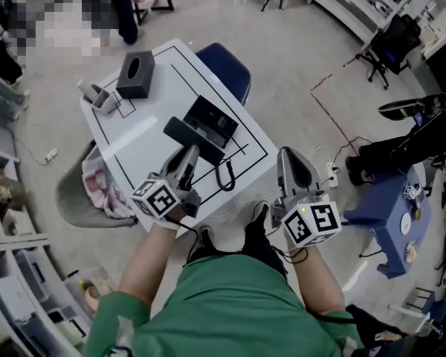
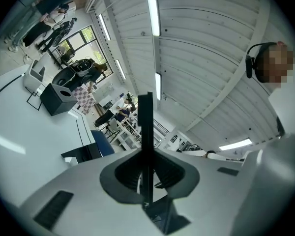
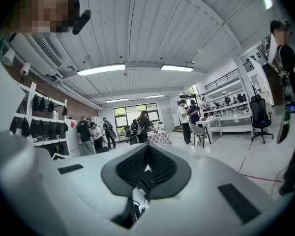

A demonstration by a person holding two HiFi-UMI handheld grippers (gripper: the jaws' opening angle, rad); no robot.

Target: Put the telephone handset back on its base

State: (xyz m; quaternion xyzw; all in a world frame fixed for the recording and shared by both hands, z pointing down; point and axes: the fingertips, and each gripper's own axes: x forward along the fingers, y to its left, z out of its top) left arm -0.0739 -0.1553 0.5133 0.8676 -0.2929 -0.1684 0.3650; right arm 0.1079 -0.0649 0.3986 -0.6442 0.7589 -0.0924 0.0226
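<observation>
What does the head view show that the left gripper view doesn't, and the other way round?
Only the head view: the right gripper, near the white table's edge, and the pinkish cloth beside it. Only the left gripper view: the white ribbed ceiling and its strip lights. Both: that table, the black box with an oval hole, and the black telephone handset clamped between the fingers of the left gripper.

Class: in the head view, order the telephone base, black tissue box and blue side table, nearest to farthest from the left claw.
1. Telephone base, just beyond the left claw.
2. Black tissue box, table's far corner.
3. Blue side table, far right.
</observation>
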